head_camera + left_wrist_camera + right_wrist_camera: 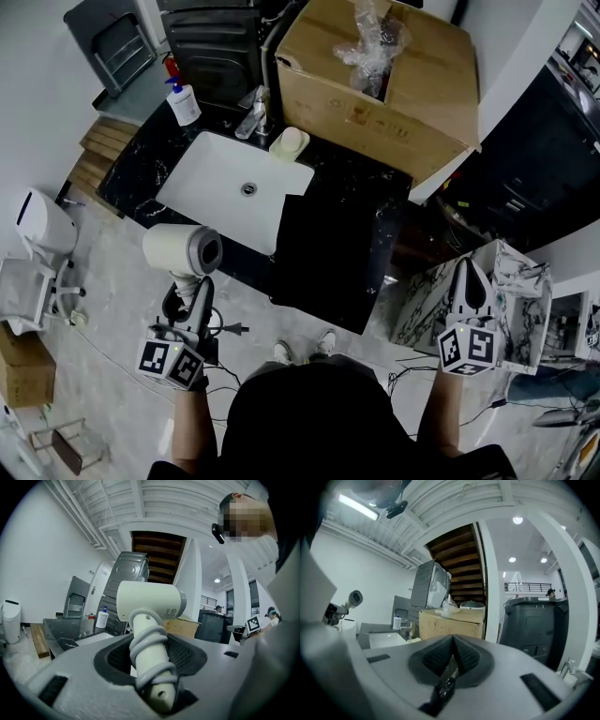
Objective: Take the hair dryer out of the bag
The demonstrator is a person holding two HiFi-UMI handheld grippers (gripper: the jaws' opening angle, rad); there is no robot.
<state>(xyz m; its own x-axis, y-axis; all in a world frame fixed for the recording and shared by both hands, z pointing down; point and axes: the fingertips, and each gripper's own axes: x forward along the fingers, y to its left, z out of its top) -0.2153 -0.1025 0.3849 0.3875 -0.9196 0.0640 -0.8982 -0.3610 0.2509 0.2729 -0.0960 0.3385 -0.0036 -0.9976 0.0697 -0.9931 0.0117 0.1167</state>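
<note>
The white hair dryer stands upright in my left gripper, out in front of the counter's near edge and over the floor. In the left gripper view the pads press on both sides of the hair dryer's handle, which has its grey cord wound round it. The black bag lies flat on the dark counter, right of the sink, with neither gripper touching it. My right gripper is off to the right of the counter, jaws shut; only a thin dark strip shows low between them.
A white sink with a faucet and a soap bottle is set in the dark marble counter. A large cardboard box stands at the back. A marble-patterned box sits under my right gripper.
</note>
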